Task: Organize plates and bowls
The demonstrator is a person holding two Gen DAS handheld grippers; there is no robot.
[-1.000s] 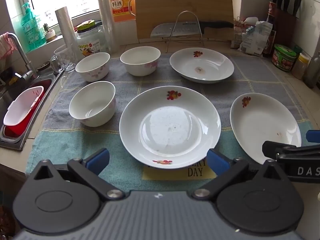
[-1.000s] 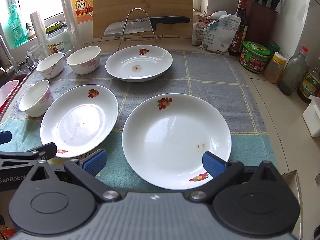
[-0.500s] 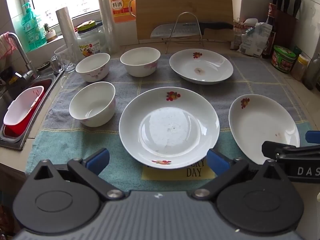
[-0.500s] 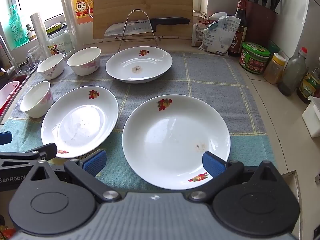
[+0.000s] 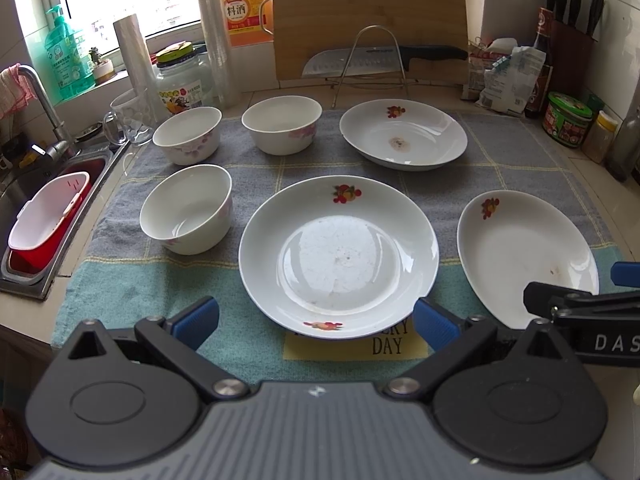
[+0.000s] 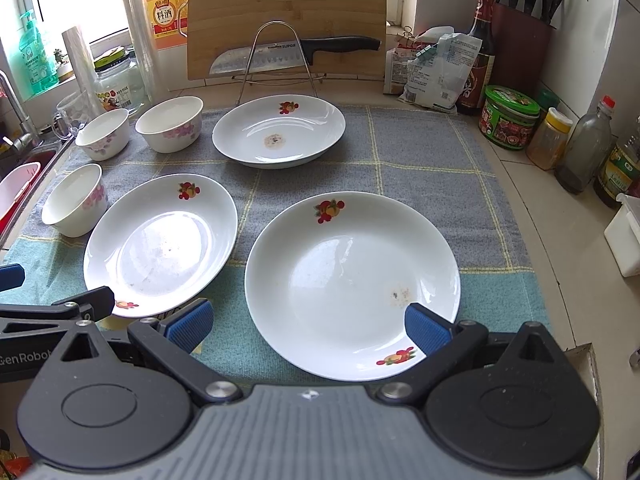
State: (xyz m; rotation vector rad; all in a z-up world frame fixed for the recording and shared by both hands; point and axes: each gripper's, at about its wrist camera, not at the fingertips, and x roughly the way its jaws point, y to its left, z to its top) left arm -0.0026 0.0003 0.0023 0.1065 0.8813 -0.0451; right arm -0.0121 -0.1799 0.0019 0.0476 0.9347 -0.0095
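Three white plates with fruit prints lie on a towel: a middle plate [image 5: 338, 256] [image 6: 160, 244], a right plate [image 5: 524, 252] [image 6: 352, 284] and a far plate [image 5: 402, 134] [image 6: 278, 136]. Three white bowls stand to the left: a near bowl [image 5: 186, 214] [image 6: 74, 200], a far-left bowl [image 5: 187, 135] [image 6: 103, 133] and a far-middle bowl [image 5: 282, 124] [image 6: 170, 123]. My left gripper [image 5: 316, 322] hovers open in front of the middle plate's near rim. In front of the right plate, my right gripper [image 6: 306, 326] is open too, holding nothing.
A grey and teal towel [image 5: 500, 152] covers the counter. A sink [image 5: 24, 196] with a red and white basket [image 5: 48, 220] lies at the left. A cutting board [image 6: 286, 16], a knife on a wire rack [image 6: 280, 54], jars and bottles [image 6: 508, 116] line the back and right.
Both grippers have drawn back slightly toward me and lifted a little; the dishes sit a bit further away in view. Nothing on the towel has moved.
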